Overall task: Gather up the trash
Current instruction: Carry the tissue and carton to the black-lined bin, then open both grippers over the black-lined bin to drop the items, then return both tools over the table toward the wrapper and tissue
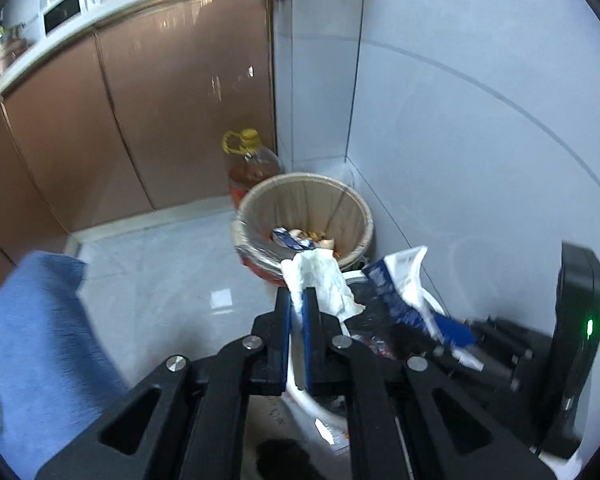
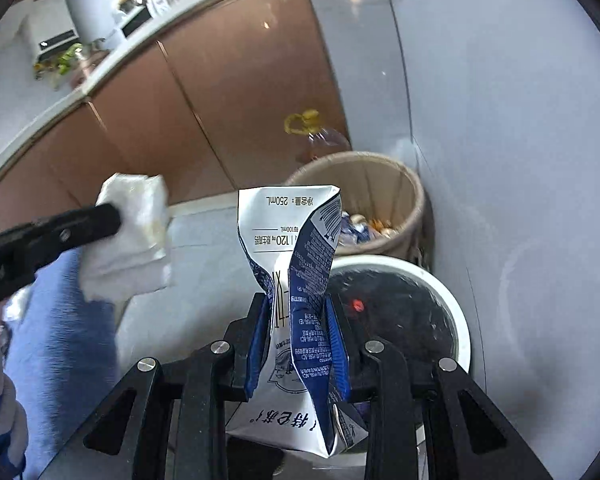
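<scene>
While both grippers hover over the bins, each one is clamped on a piece of trash. Nearest the right wrist camera, the right gripper (image 2: 298,344) pinches a crushed milk carton (image 2: 288,280) at its creased waist, with the carton's two ends flaring out above and below the blue pads. It looks light and stiff but springy, so a hold across the flattened crease seems the safest place; the glossy faces may slip if the squeeze eases. Its print reads upside down: "250mL", "100mL" and "120", plus small Chinese text too fine to read. No brand can be made out.

In the left wrist view, the left gripper (image 1: 298,300) is closed on a crumpled white paper towel (image 1: 320,276), which bunches out beyond the fingertips. It looks soft, nearly weightless and easily torn, so a grip on the thick wad would hold better than one on a loose corner.

Just below and ahead of the grippers sits a white bin (image 2: 458,320) lined with a dark bag. Beyond it, touching or nearly so, stands a beige waste basket (image 2: 414,200) in the corner, already holding wrappers and food scraps. Behind the basket rests an oil bottle (image 1: 252,160) with a yellow cap and handle, against the brown cabinets (image 1: 140,120). A blue cloth (image 1: 40,320) shows at the left edge. Farther off, the countertop (image 2: 100,68) carries appliances too small to identify.
</scene>
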